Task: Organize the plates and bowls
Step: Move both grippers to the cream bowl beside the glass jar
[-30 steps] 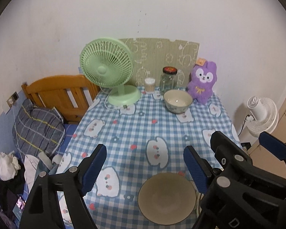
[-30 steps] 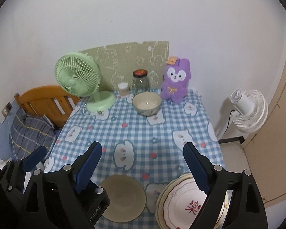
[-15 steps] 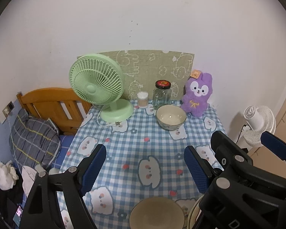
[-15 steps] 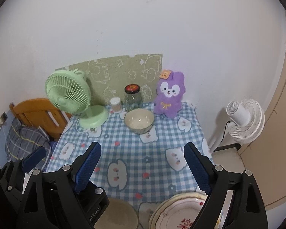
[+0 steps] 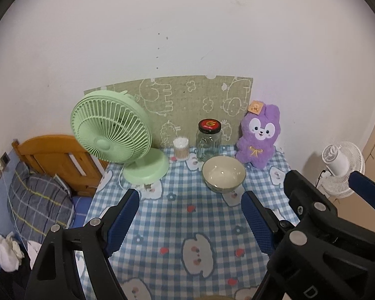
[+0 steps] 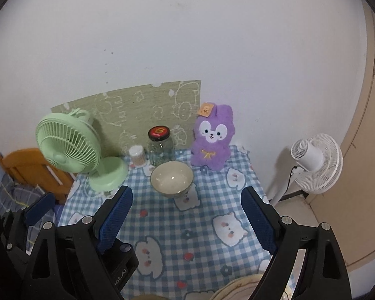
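Note:
A cream bowl (image 5: 223,173) stands at the far side of the blue checked table (image 5: 177,220), in front of a glass jar; it also shows in the right wrist view (image 6: 172,178). The rim of a stack of plates (image 6: 240,288) peeks in at the bottom of the right wrist view, under my right gripper. A sliver of a second bowl (image 5: 213,297) shows at the bottom edge of the left wrist view. My left gripper (image 5: 190,220) is open and empty, high above the table. My right gripper (image 6: 186,220) is open and empty too.
A green desk fan (image 5: 115,135), a cotton-swab jar (image 5: 181,148), a red-lidded glass jar (image 5: 208,140) and a purple plush rabbit (image 5: 258,137) line the back of the table. A wooden bed head (image 5: 55,157) stands left, a white floor fan (image 6: 315,160) right.
Both grippers have risen and drawn back from the table. The near bowl and the plates have slid down to the bottom edges of the views. Both grippers stay open.

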Demonstrator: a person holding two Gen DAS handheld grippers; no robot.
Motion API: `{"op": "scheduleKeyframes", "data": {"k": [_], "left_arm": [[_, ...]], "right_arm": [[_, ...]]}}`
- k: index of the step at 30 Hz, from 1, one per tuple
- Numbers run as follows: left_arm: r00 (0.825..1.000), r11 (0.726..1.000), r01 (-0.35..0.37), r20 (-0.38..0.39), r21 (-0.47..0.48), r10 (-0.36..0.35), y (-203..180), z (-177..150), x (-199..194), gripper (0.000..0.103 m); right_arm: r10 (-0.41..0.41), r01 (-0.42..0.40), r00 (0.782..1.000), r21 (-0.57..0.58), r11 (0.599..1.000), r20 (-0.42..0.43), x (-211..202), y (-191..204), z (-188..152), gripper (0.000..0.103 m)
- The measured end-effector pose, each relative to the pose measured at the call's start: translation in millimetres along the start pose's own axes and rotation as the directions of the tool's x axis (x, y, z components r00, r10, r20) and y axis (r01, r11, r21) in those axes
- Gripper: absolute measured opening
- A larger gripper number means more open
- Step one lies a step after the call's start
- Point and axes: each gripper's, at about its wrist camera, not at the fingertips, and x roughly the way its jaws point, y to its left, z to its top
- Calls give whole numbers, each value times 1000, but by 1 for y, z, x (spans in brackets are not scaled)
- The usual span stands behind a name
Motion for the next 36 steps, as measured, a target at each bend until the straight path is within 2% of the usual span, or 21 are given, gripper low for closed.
{"op": "scheduleKeyframes", "data": {"k": [5,13,19,22,27,36], "left_arm": [[1000,1000,6,-11,13,-6,-3,7,21,85],[999,1000,15,-31,-25,-16,-11,17,58,84],[999,999,-5,-38,-41,4,-25,27,88,83],[999,999,-15,-48,-41,13,-30,29,105,82],[996,993,-65,-71,-100,58,-31,29,129,81],[993,994,-79,-95,-76,71,-36,31,186,80]], "right_arm": [[7,-7,1000,-6,1000,-26,23,0,6,91],[27,-29,999,-45,999,-45,65,-7,21,90],[41,-43,999,-81,996,-27,101,-15,30,90],[69,-73,996,-89,993,-49,121,-18,34,90],[98,-104,993,-86,991,-64,151,-20,35,90],[116,-122,990,-72,990,-81,209,-22,31,81]]}}
